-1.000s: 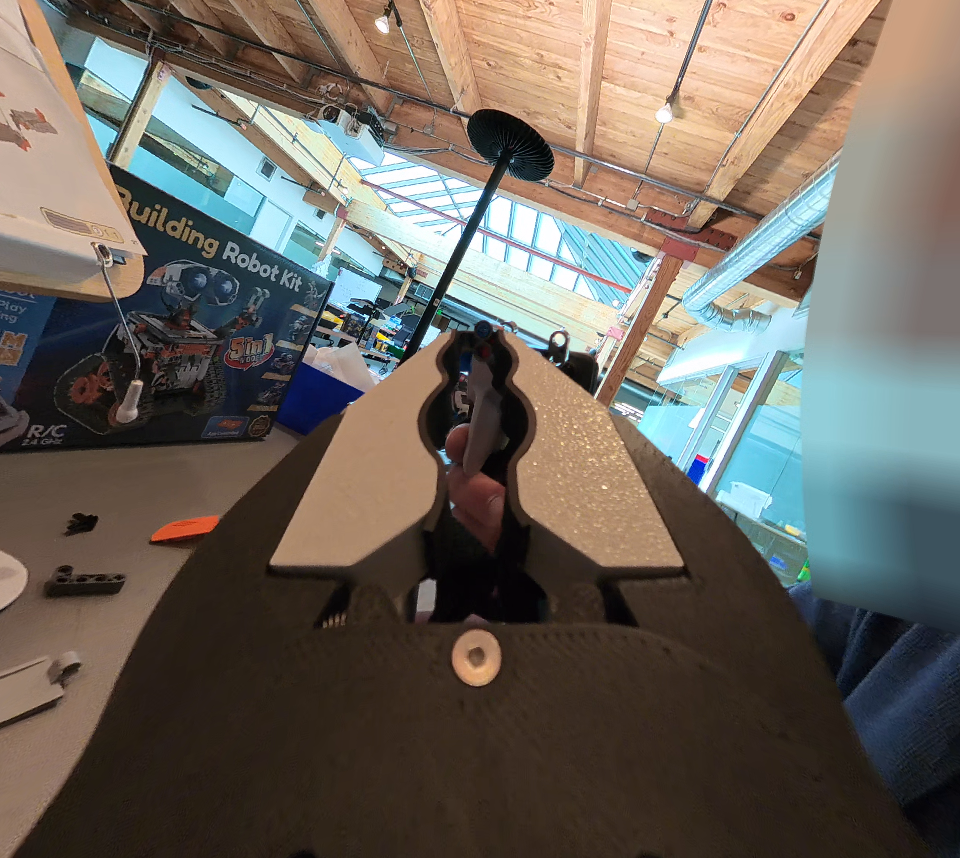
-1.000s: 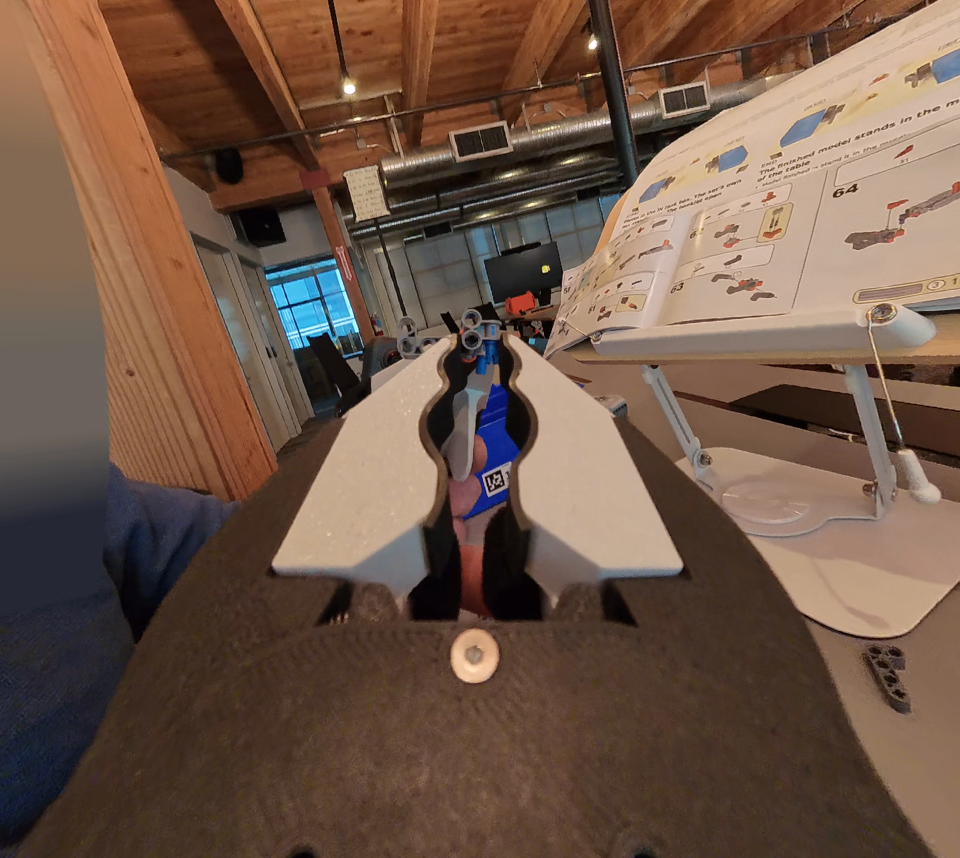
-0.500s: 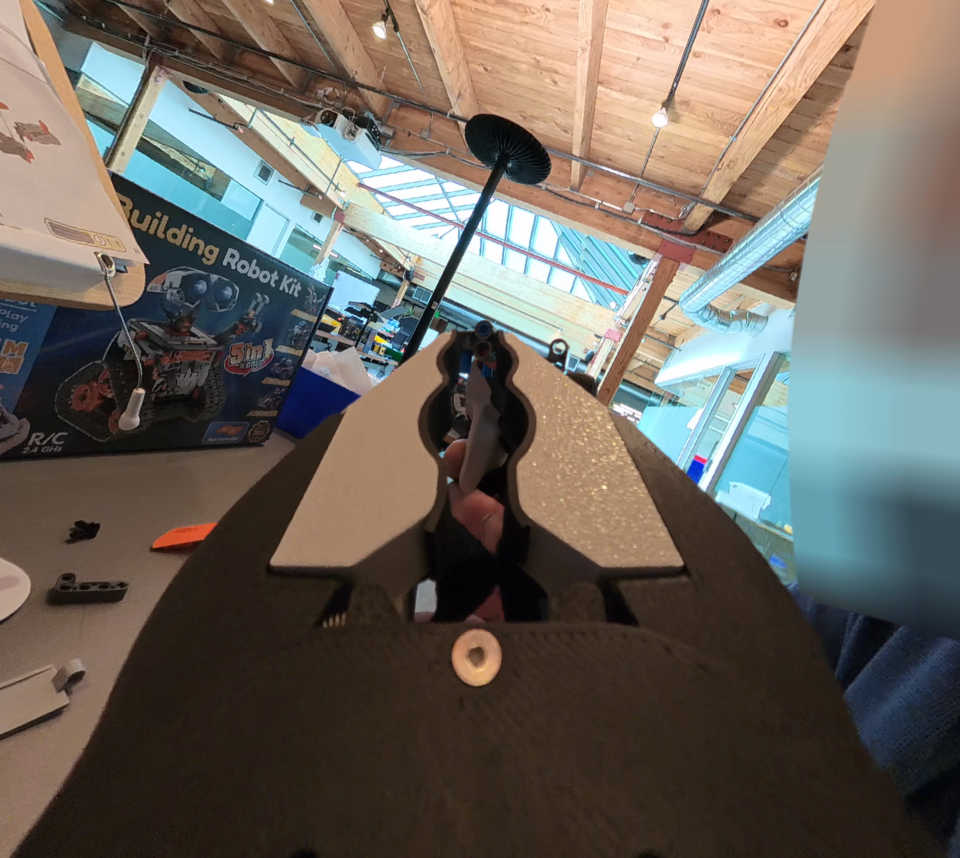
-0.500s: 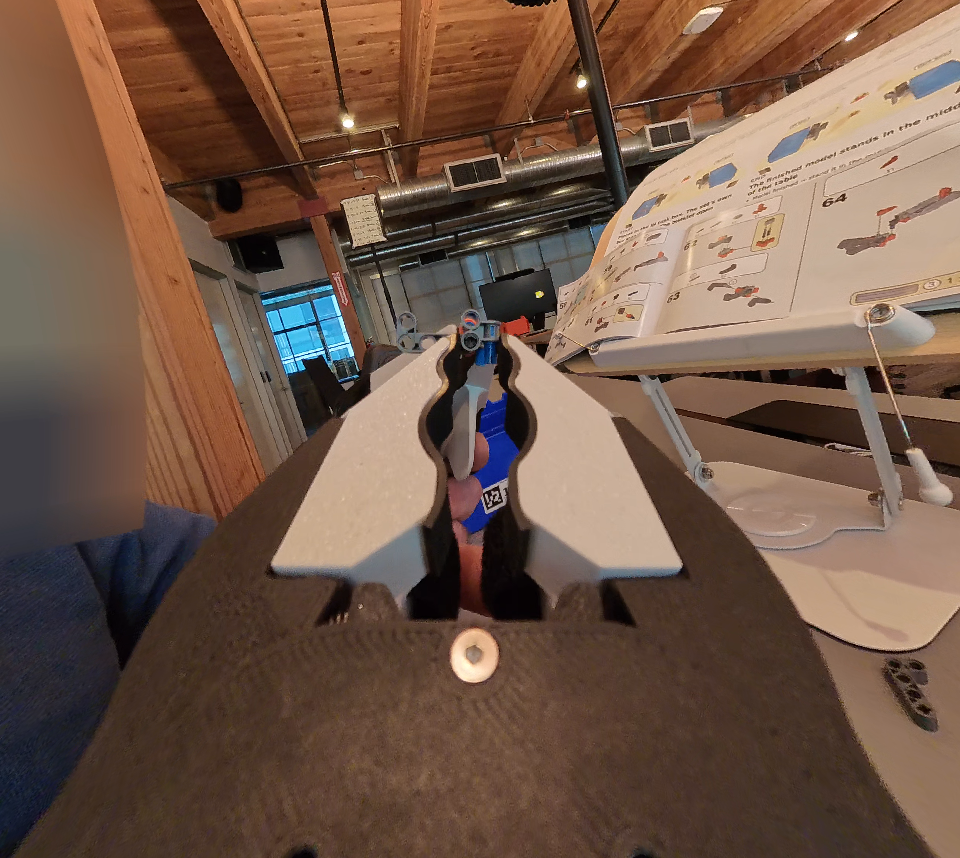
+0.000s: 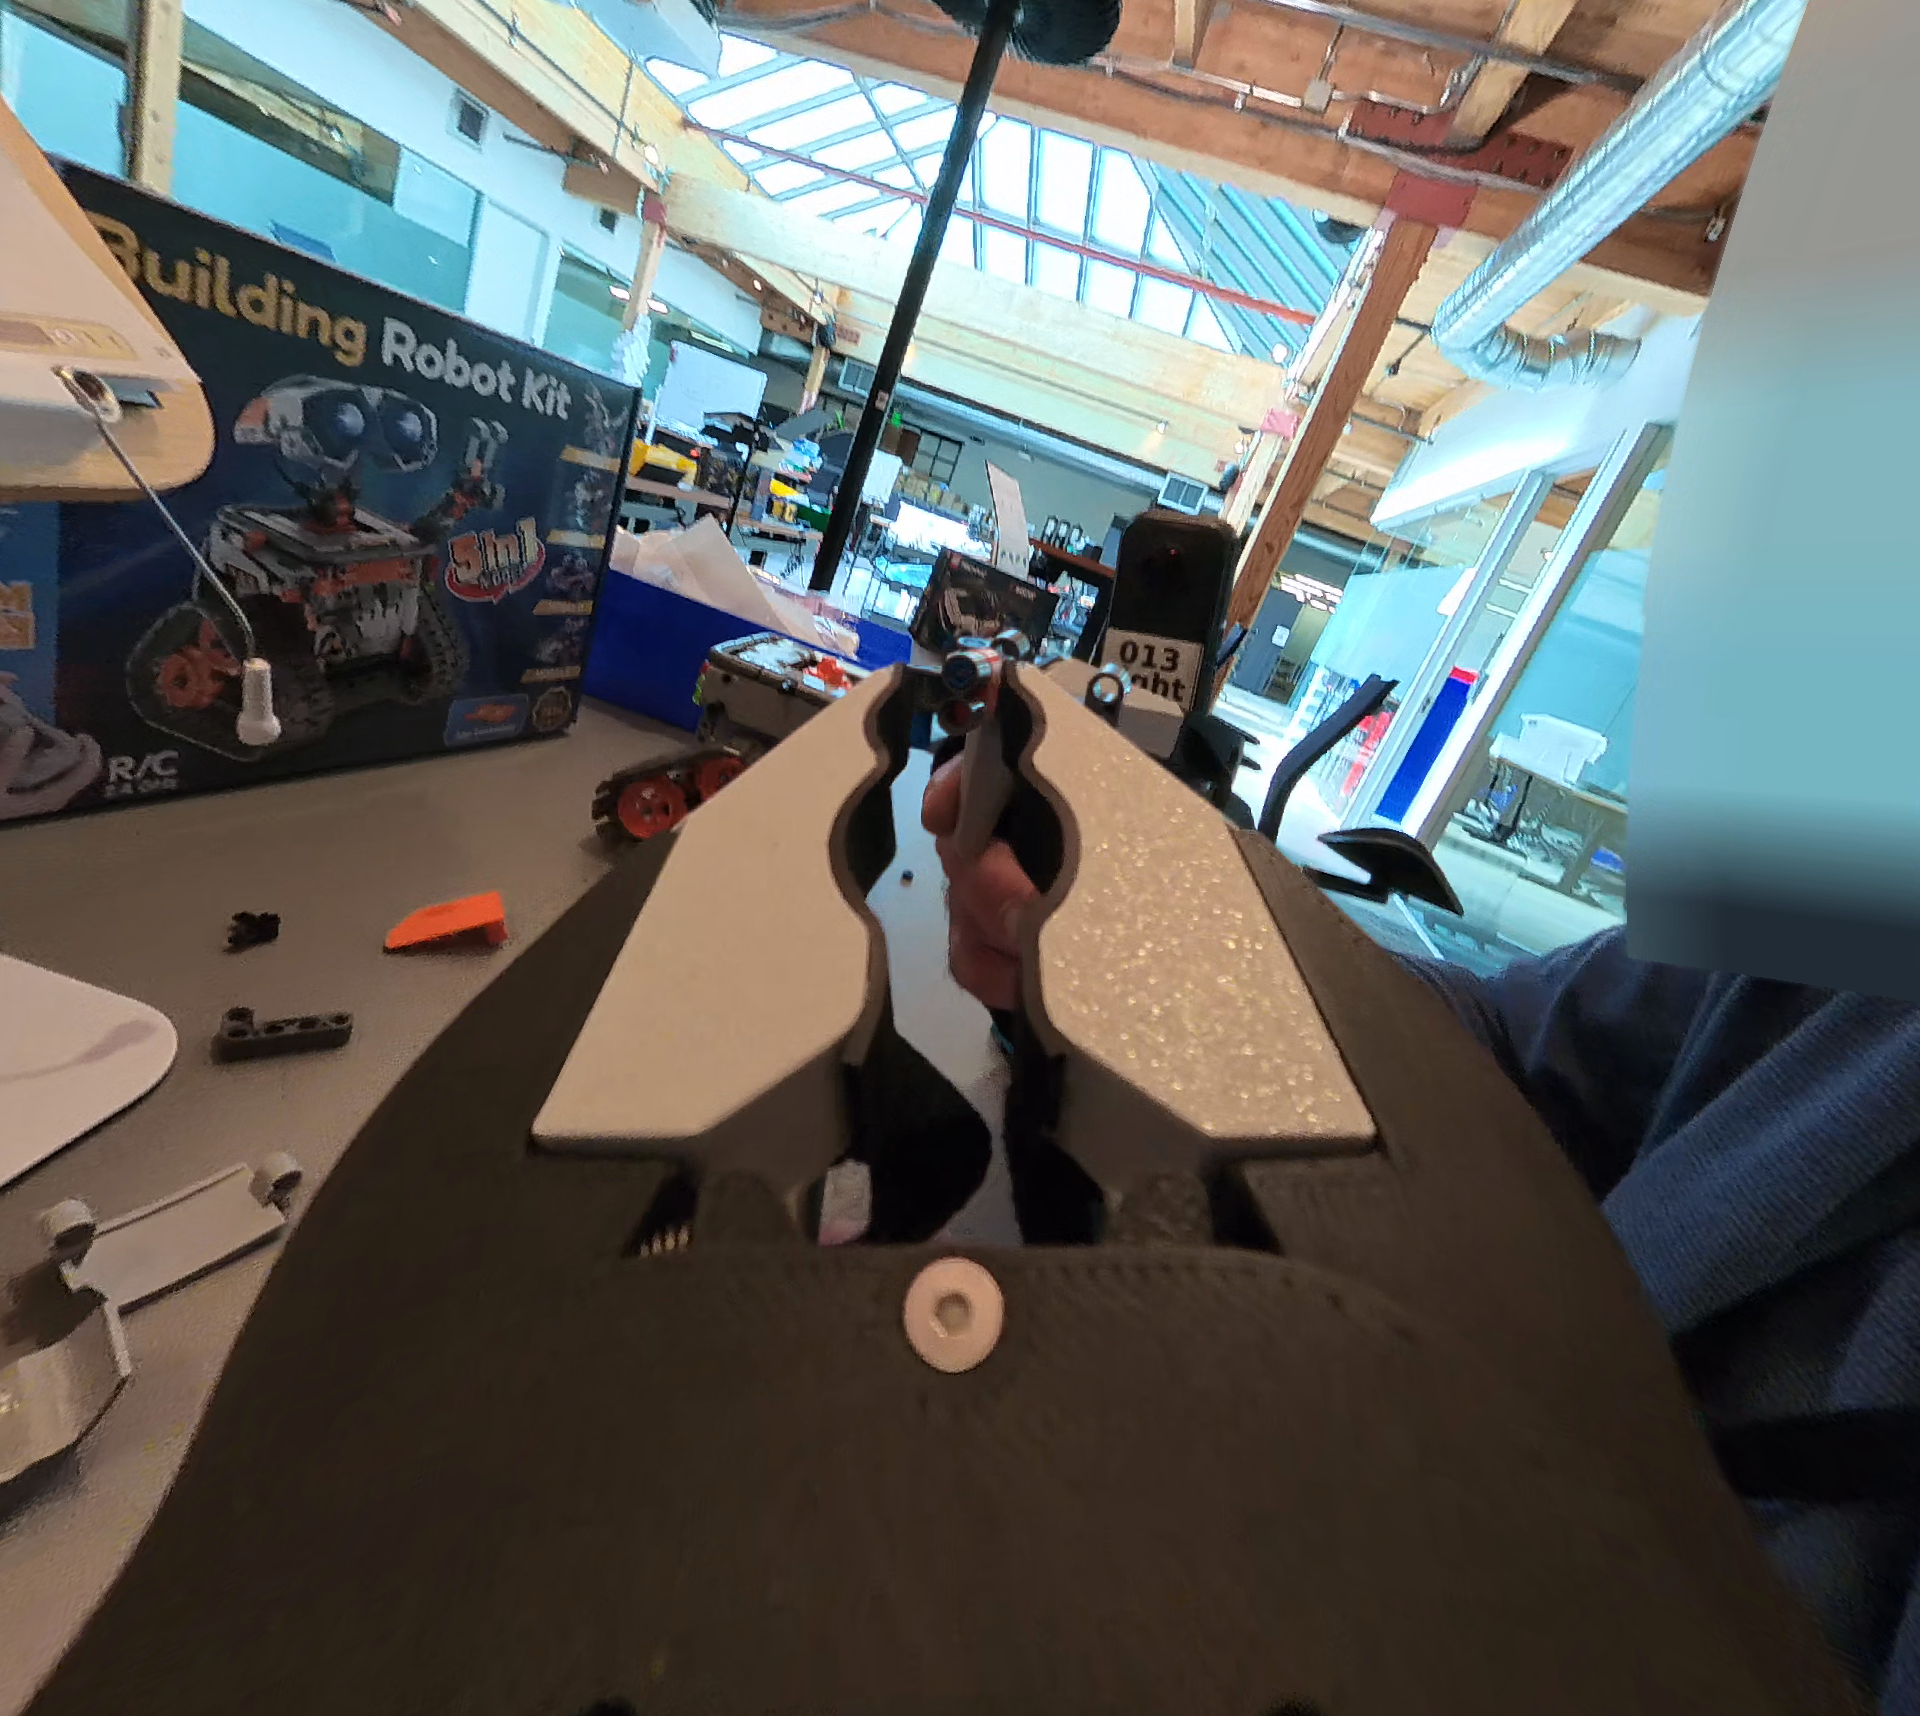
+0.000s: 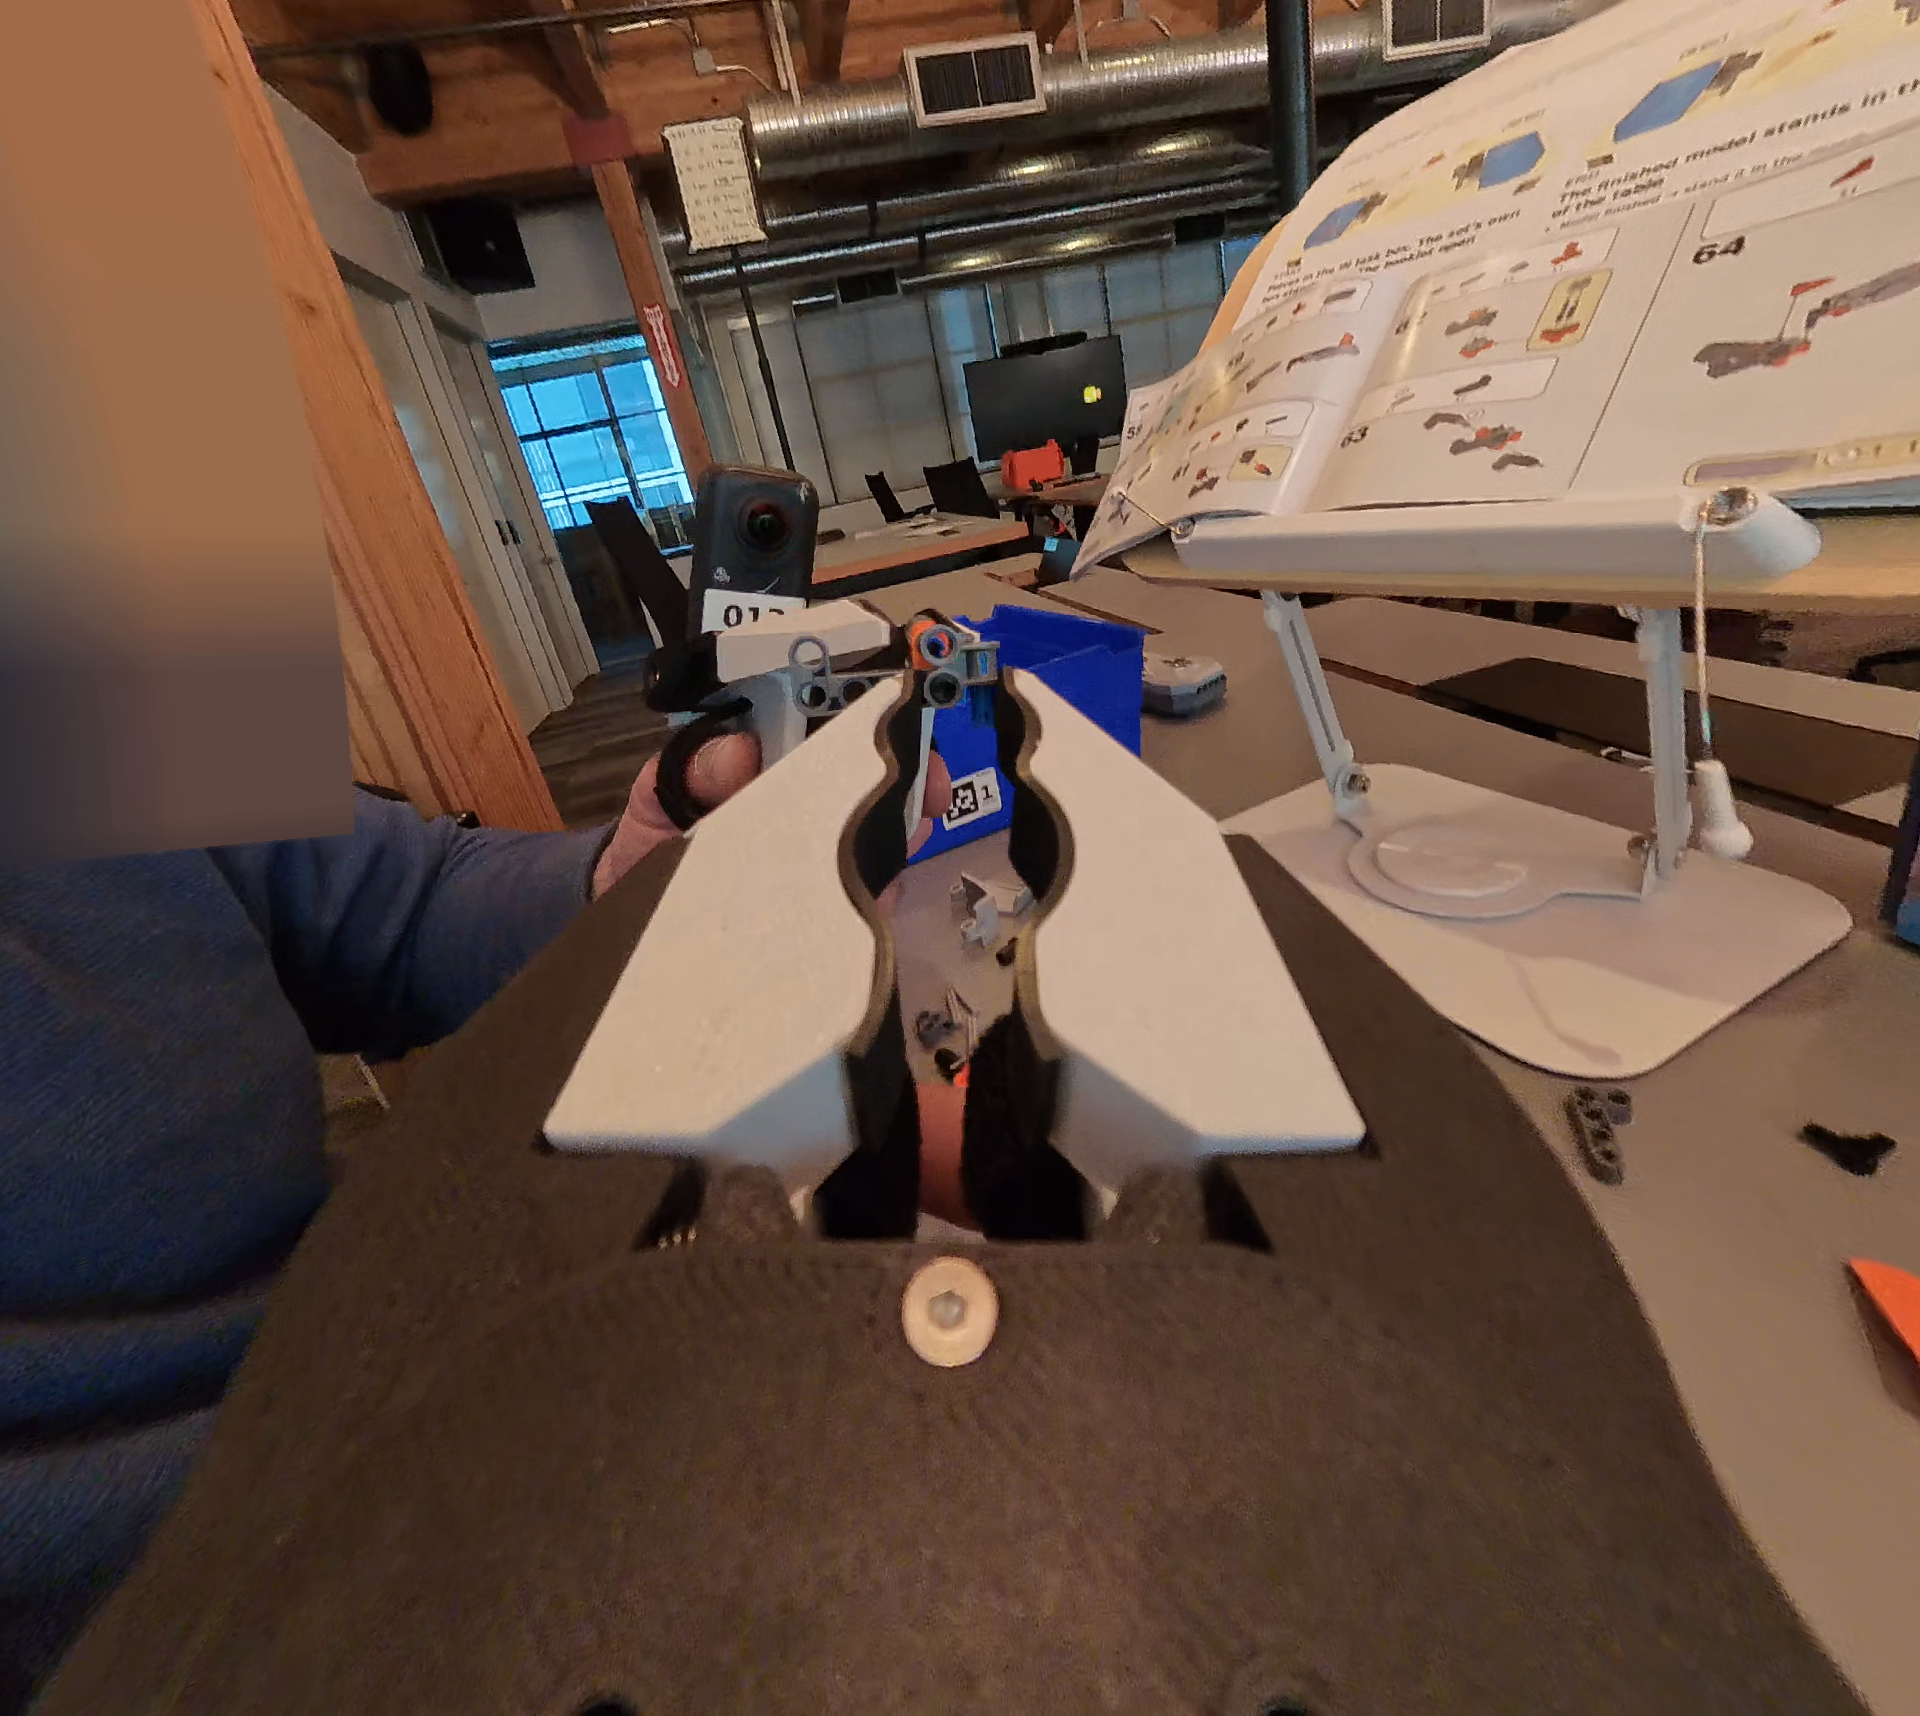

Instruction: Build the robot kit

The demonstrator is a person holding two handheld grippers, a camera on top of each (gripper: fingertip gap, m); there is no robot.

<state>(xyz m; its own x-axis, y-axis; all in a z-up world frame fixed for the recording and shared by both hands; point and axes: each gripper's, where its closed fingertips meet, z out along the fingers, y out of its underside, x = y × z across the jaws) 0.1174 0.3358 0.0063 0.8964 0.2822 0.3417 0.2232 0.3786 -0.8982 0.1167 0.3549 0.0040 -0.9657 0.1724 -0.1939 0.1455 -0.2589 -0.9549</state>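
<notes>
My left gripper point(image 5: 956, 681) and right gripper point(image 6: 954, 679) face each other tip to tip above the grey table point(image 5: 312, 845). Each has its jaws nearly together on the same small grey brick assembly point(image 6: 940, 664), which carries an orange and blue pin; the assembly shows in the left wrist view too point(image 5: 971, 677). A grey strip point(image 5: 979, 783) hangs below it between the fingers, with a fingertip behind it. The right gripper's body and camera point(image 5: 1174, 570) stand beyond my left tips. The left gripper's body point(image 6: 790, 643) and the hand holding it point(image 6: 707, 773) lie beyond my right tips.
A robot kit box point(image 5: 312, 523) and a tracked model point(image 5: 665, 796) stand at the back. An orange piece point(image 5: 447, 920), a black beam point(image 5: 281, 1032) and grey parts point(image 5: 177, 1230) lie on the table. A booklet on a white stand point(image 6: 1558, 939) and a blue bin point(image 6: 1070, 679) are to the right. Left and right tips are no more than a few centimetres apart. The orange piece point(image 5: 447, 920) is about equally far from each gripper, around 25 cm.
Both grippers have tipped down from the ceiling toward the table. The opposite gripper, the table and its parts now show more fully. The jaws keep the same spacing.
</notes>
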